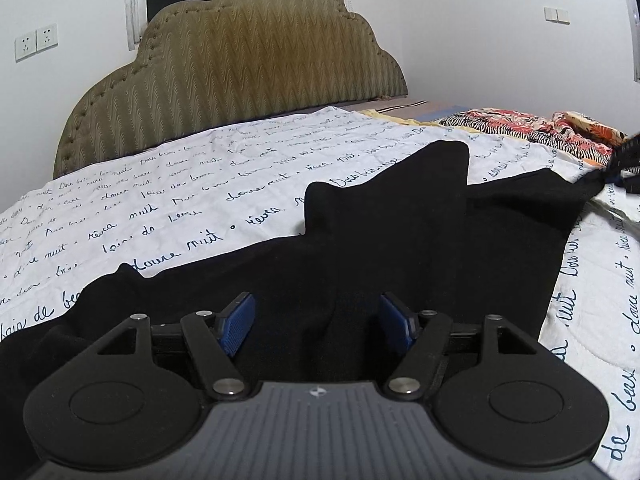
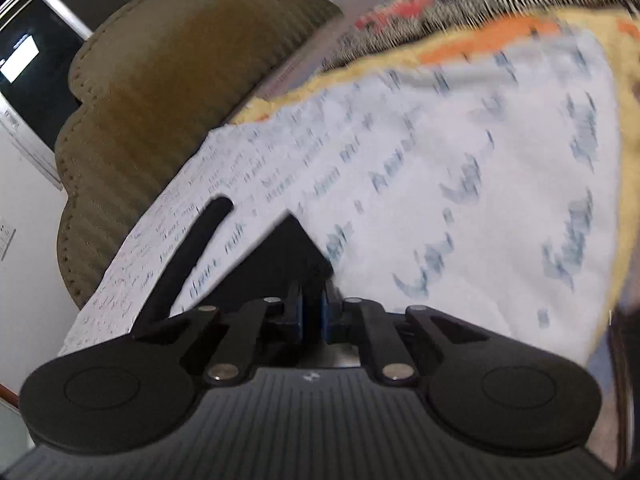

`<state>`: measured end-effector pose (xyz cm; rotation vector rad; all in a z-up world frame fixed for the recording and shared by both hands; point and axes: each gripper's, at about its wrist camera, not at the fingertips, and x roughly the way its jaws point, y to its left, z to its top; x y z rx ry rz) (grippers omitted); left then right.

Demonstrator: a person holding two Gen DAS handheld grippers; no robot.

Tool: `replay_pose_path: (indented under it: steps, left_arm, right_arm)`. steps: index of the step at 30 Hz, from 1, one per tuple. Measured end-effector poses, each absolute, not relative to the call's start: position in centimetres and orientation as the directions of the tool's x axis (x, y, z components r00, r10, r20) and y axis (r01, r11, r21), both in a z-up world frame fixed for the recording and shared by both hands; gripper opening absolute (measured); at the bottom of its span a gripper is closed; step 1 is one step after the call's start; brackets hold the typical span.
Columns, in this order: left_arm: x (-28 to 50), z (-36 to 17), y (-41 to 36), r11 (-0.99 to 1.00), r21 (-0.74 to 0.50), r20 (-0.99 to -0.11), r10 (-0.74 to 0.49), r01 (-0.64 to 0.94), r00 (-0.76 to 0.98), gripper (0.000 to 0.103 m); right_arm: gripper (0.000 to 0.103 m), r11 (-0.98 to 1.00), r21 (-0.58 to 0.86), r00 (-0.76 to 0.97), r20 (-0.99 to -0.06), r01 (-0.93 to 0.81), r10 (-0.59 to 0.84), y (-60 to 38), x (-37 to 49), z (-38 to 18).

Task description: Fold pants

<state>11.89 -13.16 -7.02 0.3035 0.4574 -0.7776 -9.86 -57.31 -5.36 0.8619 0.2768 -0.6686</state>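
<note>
Pants [image 1: 400,240], black, lie spread over a white quilt [image 1: 180,184] printed with dark cursive script; words such as "douce nuit", "loin de" and "rêve" can be read on it. Left of the cloth the quilt runs bare and flat up to an olive padded headboard [image 1: 240,64], with two wall sockets [image 1: 36,42] on the white wall at far left. The near left edge of the pants bunches into a small hump, and the far edge rises in two stepped peaks against the quilt. The left gripper [image 1: 318,328] hovers low over the near part of the pants, its blue pads [image 1: 240,324] spread wide and grasping nothing. Rightward the fabric is pulled into a taut corner that lifts toward the right edge of the view, beside a red and zebra-patterned blanket [image 1: 528,128].

From the right wrist the picture is tilted and blurred. A black strip [image 2: 188,256] crosses the quilt on the left. The right gripper [image 2: 313,312] is clenched on a black point of the pants [image 2: 288,252], which rises between its fingers. To its right lies open quilt with smeared, unreadable writing, bordered by a yellow edge [image 2: 624,208].
</note>
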Motion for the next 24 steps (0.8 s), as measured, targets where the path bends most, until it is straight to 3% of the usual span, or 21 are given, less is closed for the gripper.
replay_pose_path:
  steps: [4, 6, 8, 9, 11, 13, 15, 17, 19, 20, 21, 22, 23, 24]
  left_arm:
    - [12.0, -7.1, -13.3, 0.674, 0.094, -0.508, -0.600, 0.733, 0.618, 0.071]
    - [12.0, -7.1, -13.3, 0.672, 0.096, -0.511, -0.600, 0.735, 0.615, 0.071]
    - [12.0, -7.2, -13.3, 0.672, 0.097, -0.512, -0.599, 0.734, 0.616, 0.071]
    - [12.1, -7.2, -13.4, 0.671, 0.094, -0.513, -0.600, 0.735, 0.614, 0.071]
    - [12.1, -7.2, -13.4, 0.670, 0.093, -0.517, -0.600, 0.737, 0.611, 0.074]
    - [12.1, -7.3, -13.5, 0.667, 0.096, -0.519, -0.599, 0.738, 0.609, 0.078]
    - [12.1, -7.2, -13.5, 0.667, 0.095, -0.517, -0.602, 0.739, 0.609, 0.078]
    - [12.2, -7.3, -13.4, 0.668, 0.089, -0.517, -0.603, 0.739, 0.607, 0.078]
    - [12.2, -7.3, -13.3, 0.669, 0.086, -0.517, -0.603, 0.738, 0.607, 0.078]
    - [12.2, -7.3, -13.3, 0.670, 0.085, -0.518, -0.603, 0.738, 0.607, 0.078]
    - [12.2, -7.3, -13.3, 0.670, 0.085, -0.518, -0.603, 0.738, 0.606, 0.078]
    - [12.2, -7.3, -13.3, 0.670, 0.084, -0.519, -0.603, 0.738, 0.606, 0.078]
    - [12.3, -7.3, -13.3, 0.669, 0.083, -0.522, -0.602, 0.738, 0.605, 0.078]
    - [12.3, -7.3, -13.4, 0.669, 0.082, -0.524, -0.601, 0.738, 0.603, 0.078]
  right_arm:
    - [0.007, 0.572, 0.465, 0.737, -0.432, 0.676, -0.520, -57.0, -10.0, -2.0]
    - [0.007, 0.557, 0.437, 0.706, -0.493, 0.707, -0.509, -57.7, -10.0, -2.5]
    - [0.018, 0.542, 0.362, 0.637, -0.588, 0.758, -0.498, -58.2, -9.6, -4.2]
    - [0.018, 0.528, 0.338, 0.606, -0.621, 0.779, -0.497, -58.5, -9.5, -4.9]
    - [0.028, 0.502, 0.313, 0.582, -0.576, 0.806, -0.575, -58.1, -10.1, -4.3]
    - [0.028, 0.530, 0.210, 0.558, -0.487, 0.822, -0.672, -57.1, -9.7, -2.6]
    - [0.029, 0.624, 0.188, 0.624, -0.485, 0.759, -0.613, -57.3, -7.8, -1.5]
    - [0.037, 0.674, 0.267, 0.686, -0.540, 0.689, -0.487, -59.1, -5.4, -1.3]
    - [0.064, 0.664, 0.228, 0.654, -0.557, 0.712, -0.512, -60.7, -3.2, -1.6]
    - [0.071, 0.671, 0.210, 0.645, -0.573, 0.712, -0.505, -61.9, -2.2, -1.9]
    - [0.069, 0.693, 0.234, 0.659, -0.608, 0.681, -0.442, -63.2, -1.3, -2.5]
    - [0.058, 0.699, 0.278, 0.668, -0.644, 0.658, -0.373, -64.3, -0.7, -3.3]
    - [0.018, 0.688, 0.313, 0.670, -0.662, 0.655, -0.336, -65.0, -0.5, -3.8]
    - [0.008, 0.694, 0.320, 0.677, -0.661, 0.644, -0.324, -65.2, -0.4, -3.9]
